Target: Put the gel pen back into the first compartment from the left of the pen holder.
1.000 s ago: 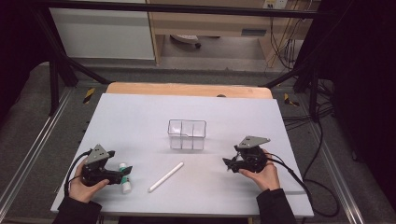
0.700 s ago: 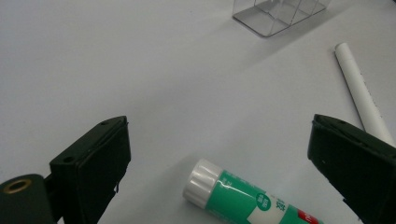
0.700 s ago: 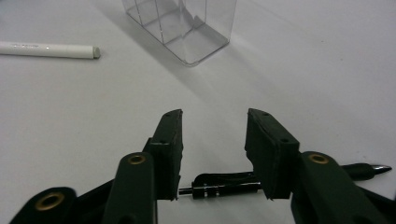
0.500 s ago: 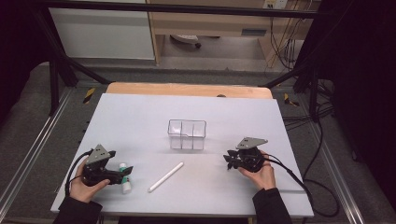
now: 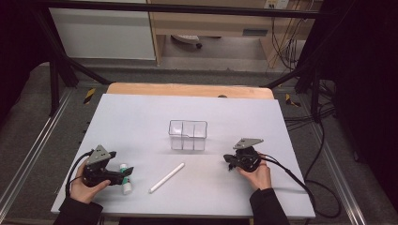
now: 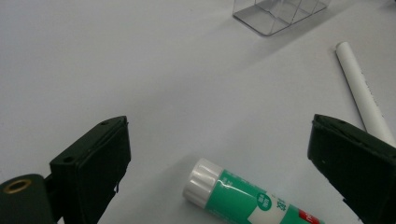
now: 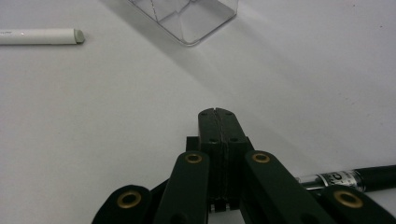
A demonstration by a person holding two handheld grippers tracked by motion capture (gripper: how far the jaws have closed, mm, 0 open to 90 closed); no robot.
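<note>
The left gripper (image 6: 219,158) holds its fingers wide over a green glue stick (image 6: 243,198) lying on the white surface (image 5: 141,122), while the right gripper (image 7: 218,113), fingers just closed on nothing, rests beside a black pen (image 7: 355,178).

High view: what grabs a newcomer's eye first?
The clear divided box at the middle of the white table, with a white pen lying slantwise in front of it. Near the front left corner, the left tool stands open around a green glue stick; the right tool is shut on nothing.
</note>
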